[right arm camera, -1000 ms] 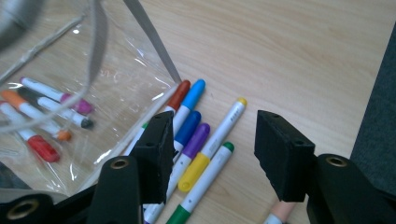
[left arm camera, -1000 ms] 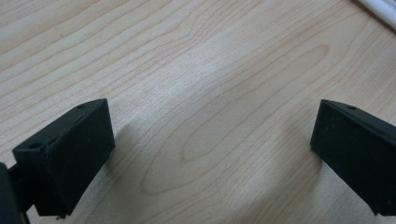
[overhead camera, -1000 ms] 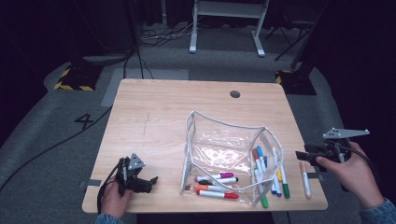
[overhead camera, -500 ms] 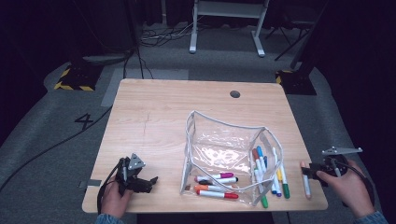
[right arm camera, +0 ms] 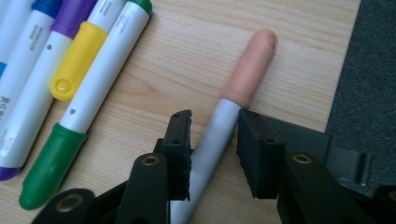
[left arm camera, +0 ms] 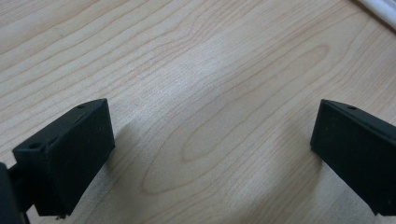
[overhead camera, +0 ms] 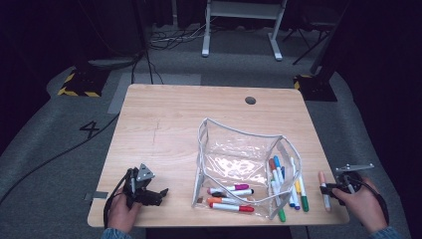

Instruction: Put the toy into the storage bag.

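Note:
A grey marker with a peach cap point(overhead camera: 323, 179) point(right arm camera: 250, 70) lies near the table's right edge. My right gripper point(overhead camera: 331, 188) point(right arm camera: 215, 122) is down over it, one jaw on each side of the barrel. The jaws have just been closing and stand narrowly open, with no clear press of the pads on the barrel. A clear zip pouch point(overhead camera: 239, 159) lies at the table's centre with several markers point(overhead camera: 230, 196) in it. My left gripper point(overhead camera: 160, 194) point(left arm camera: 210, 154) rests low at the front left, open wide over bare wood.
More markers point(overhead camera: 293, 191) lie in a row between the pouch and the right gripper; the nearest is white with green caps point(right arm camera: 93, 93). The wooden table point(overhead camera: 164, 129) ends just right of the peach marker, with dark carpet point(right arm camera: 369, 70) beyond.
The right hand has come down from above the table's right edge to the peach-capped marker, and its jaws have narrowed around it. The left hand has stayed put.

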A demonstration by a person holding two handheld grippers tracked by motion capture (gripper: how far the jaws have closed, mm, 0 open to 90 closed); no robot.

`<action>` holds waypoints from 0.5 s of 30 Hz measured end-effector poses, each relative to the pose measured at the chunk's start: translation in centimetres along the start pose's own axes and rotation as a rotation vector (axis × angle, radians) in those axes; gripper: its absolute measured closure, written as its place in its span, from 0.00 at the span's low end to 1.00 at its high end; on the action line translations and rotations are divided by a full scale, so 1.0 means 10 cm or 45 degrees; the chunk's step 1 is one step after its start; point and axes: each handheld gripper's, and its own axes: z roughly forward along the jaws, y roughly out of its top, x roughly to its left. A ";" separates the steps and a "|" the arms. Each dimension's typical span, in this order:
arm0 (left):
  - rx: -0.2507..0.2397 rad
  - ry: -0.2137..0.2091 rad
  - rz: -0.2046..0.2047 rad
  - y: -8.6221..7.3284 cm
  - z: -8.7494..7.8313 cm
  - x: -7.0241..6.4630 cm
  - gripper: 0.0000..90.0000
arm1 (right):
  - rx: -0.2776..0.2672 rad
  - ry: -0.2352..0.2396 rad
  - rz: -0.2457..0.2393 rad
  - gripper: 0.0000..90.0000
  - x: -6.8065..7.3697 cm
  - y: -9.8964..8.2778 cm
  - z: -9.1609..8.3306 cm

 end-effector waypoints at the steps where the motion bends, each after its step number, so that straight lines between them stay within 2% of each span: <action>1: 0.000 0.000 0.000 0.00 0.00 0.00 0.00 | 0.004 0.000 0.001 0.75 0.01 0.00 0.01; 6: 0.000 0.000 0.000 0.00 0.00 0.00 0.00 | 0.023 -0.036 0.005 0.85 0.03 0.03 0.06; 10: -0.001 0.000 -0.001 0.00 0.00 0.00 0.00 | 0.020 -0.058 0.032 0.86 0.03 0.04 0.07; 15: 0.000 0.000 0.000 0.00 0.00 0.00 0.00 | -0.018 -0.031 0.038 0.86 0.04 0.06 0.01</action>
